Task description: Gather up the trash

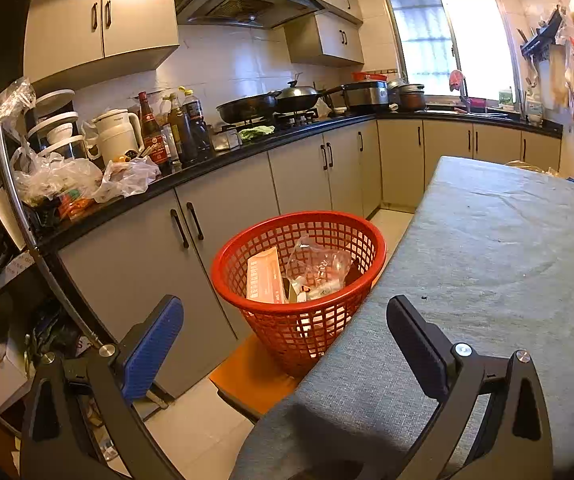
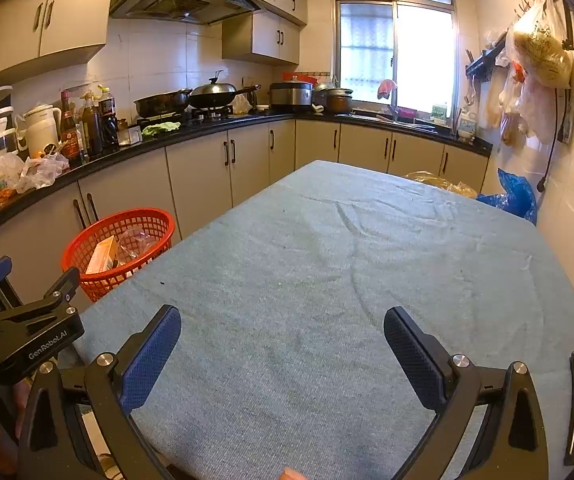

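Jaws of both grippers gape over woven cloth beside latticed red basket (image 1: 299, 280).

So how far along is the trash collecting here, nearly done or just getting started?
It looks nearly done. The red basket beside the table already holds a carton and clear plastic wrap, and the tablecloth shows only a few tiny specks. Nothing is in hand: the left gripper and right gripper are both open and empty. What may be left is the crumpled bags on the counter, if those count as trash.
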The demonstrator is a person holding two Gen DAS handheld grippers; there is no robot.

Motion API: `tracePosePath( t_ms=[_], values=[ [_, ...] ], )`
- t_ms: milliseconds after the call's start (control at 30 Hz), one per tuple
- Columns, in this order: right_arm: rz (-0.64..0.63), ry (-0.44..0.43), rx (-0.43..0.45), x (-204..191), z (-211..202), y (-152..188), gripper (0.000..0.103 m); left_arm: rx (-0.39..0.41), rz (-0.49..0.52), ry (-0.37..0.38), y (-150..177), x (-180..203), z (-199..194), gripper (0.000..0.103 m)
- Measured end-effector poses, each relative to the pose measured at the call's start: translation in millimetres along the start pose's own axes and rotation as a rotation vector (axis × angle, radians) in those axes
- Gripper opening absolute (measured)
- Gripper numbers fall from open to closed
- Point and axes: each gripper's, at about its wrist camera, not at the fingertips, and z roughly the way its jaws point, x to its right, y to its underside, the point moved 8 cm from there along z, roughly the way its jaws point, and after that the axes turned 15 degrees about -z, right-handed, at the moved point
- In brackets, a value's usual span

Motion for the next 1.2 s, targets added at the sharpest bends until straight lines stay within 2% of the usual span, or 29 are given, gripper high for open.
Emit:
tracePosePath(
  t_ms=[1200],
  values=[
    [0.000,0.001,-0.013,-4.1,3.9,3.3,0.103,-0.007,-0.006,0.005,3.2,2.1,-0.1,0.101]
  ],
)
